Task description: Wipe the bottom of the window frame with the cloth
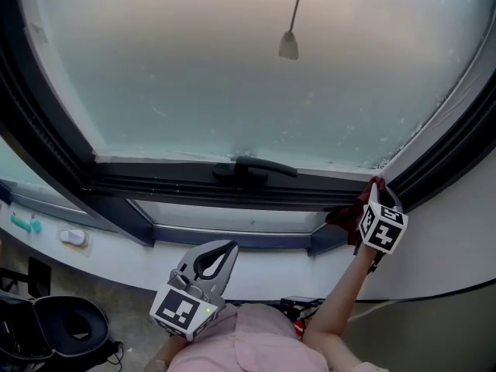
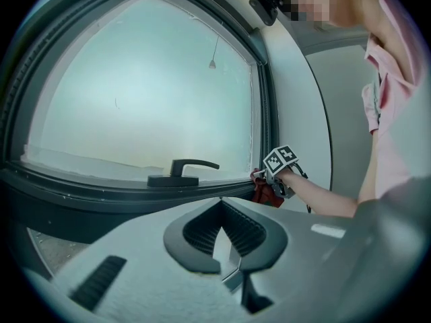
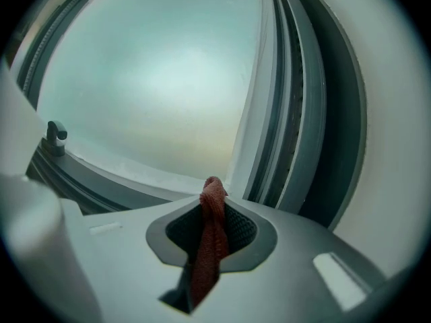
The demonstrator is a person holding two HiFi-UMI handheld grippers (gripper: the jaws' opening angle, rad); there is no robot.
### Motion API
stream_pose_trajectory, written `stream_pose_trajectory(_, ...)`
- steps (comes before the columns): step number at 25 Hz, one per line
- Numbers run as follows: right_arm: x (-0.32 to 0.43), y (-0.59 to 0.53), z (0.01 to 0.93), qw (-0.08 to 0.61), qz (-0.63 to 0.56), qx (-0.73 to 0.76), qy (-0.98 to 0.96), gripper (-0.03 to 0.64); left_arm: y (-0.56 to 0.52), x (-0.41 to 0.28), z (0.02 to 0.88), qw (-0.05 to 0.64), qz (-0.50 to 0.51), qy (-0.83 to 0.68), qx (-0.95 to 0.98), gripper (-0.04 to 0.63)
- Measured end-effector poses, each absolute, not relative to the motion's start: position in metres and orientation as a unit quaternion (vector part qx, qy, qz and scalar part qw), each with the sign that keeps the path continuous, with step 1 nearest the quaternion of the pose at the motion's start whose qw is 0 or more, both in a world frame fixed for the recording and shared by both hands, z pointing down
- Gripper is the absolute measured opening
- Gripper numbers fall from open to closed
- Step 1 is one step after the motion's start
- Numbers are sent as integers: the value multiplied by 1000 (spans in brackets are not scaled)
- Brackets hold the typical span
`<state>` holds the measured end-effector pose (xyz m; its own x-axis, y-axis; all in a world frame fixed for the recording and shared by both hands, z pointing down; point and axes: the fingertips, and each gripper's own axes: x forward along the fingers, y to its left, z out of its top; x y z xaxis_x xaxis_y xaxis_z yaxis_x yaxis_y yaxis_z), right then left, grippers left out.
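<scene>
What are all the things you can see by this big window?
window pane: one, frosted pale, top of the head view
window frame: one, dark grey, around the pane
handle: one, black, on the frame's bottom rail
cloth: one, red, at the frame's bottom right corner
cord pull: one, grey, hanging before the pane
sill: one, white, below the frame
teal object: one, on the sill's left end
white object: one, beside the teal one
case: one, black, bottom left
left gripper: grey, shut, empty, held low
right gripper: grey, shut on the cloth
arm: one, reaching to the corner
</scene>
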<state>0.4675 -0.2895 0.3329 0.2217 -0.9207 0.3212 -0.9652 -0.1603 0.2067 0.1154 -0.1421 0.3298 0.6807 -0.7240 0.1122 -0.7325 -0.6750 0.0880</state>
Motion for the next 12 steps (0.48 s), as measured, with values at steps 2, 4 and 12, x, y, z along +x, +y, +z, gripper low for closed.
stream_pose_trajectory(2,461,-282,329,181,49,762,-620,51,-142,111,324,55,25,-401,914,-3)
stream_pose_trajectory(4,444,-273,321,150,41,753,-640,51,-141,108,321,47,13,-399,916,-2)
stream_pose_trajectory(12,297,-243,287,19,10,639,-769,51,-117,96,330,54,8,-377,924,-2)
